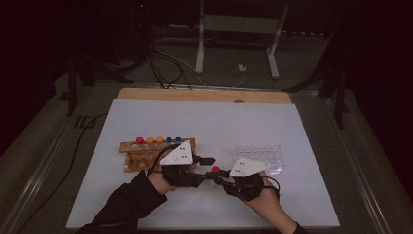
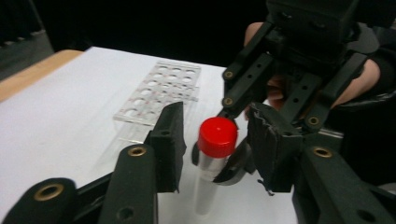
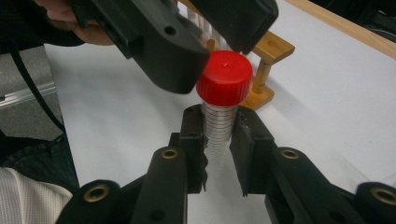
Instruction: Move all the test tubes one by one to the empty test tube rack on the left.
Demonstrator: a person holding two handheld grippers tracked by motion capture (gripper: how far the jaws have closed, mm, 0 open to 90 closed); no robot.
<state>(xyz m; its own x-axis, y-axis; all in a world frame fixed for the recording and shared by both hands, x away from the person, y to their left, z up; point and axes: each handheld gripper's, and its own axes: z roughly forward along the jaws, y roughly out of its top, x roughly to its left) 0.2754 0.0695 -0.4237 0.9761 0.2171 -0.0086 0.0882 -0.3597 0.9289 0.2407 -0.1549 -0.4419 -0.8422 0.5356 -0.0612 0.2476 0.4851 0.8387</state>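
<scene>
- I see the white surface (image 1: 204, 122) with all the work gathered toward its near edge, about midway between the left and right edges.
- On my left half, the wooden rack (image 1: 156, 153) stands with red, orange and blue capped tubes in it; it shows behind the tube in the right gripper view.
- The clear plastic rack (image 1: 260, 155) lies on the right half, near the same edge, its holes open upward.
- My right gripper (image 3: 219, 140) has its fingers pinching the clear, graduated body of the red-capped tube (image 3: 223, 93), holding it upright just above the surface, between the two racks.
- My left gripper (image 2: 215, 144) sits around the tube's red cap (image 2: 217, 136), fingers spread on either side; a gap shows on the left side, and I cannot tell whether the right finger touches.
</scene>
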